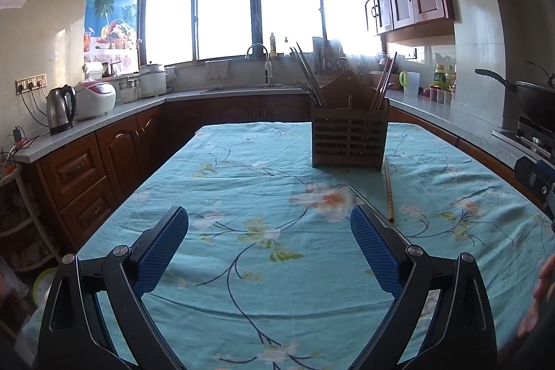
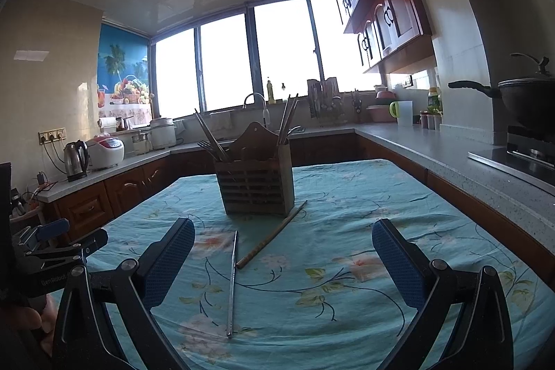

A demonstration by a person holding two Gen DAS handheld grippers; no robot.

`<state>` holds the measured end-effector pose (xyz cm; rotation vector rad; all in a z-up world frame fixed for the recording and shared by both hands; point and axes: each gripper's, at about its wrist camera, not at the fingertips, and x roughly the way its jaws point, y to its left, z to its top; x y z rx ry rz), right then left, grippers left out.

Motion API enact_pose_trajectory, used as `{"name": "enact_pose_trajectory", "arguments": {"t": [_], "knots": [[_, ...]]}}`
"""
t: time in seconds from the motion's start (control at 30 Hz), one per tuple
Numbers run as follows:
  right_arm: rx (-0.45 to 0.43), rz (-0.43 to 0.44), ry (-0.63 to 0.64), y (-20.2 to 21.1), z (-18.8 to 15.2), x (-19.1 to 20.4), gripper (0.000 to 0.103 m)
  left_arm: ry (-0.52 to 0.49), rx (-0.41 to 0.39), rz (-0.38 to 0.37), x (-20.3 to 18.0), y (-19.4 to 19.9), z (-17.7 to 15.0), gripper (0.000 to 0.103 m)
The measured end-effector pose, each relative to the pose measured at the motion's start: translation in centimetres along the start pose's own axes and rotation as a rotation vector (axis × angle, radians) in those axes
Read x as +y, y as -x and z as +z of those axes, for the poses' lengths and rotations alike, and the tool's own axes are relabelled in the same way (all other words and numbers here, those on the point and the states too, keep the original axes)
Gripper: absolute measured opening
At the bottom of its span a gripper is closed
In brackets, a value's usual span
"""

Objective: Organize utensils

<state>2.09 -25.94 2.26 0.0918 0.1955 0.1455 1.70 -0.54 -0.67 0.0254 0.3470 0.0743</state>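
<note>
Two chopsticks (image 2: 233, 280) on tablecloth (image 2: 347, 196), ahead of right tool (image 2: 282, 252).

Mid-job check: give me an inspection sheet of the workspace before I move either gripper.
Surface: floral tablecloth, wrinkled.
Job's things: wooden utensil holder upright, utensils already in it; metal chopstick and wooden chopstick lie loose in front of it.
Clutter: nothing seen on the cloth.
Grippers: left gripper and right gripper both open, holding nothing, above the cloth.
Cables: plugged leads by the kettle on the counter.
Surroundings: kitchen counters, sink, wok on the stove.
</note>
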Motion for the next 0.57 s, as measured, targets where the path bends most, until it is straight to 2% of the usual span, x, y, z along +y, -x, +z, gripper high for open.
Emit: {"name": "enact_pose_trajectory", "arguments": {"t": [0.57], "knots": [[0.025, -0.010, -0.021, -0.71, 0.13, -0.31, 0.103, 0.003, 0.041, -0.020, 0.00, -0.79, 0.09, 0.097]]}}
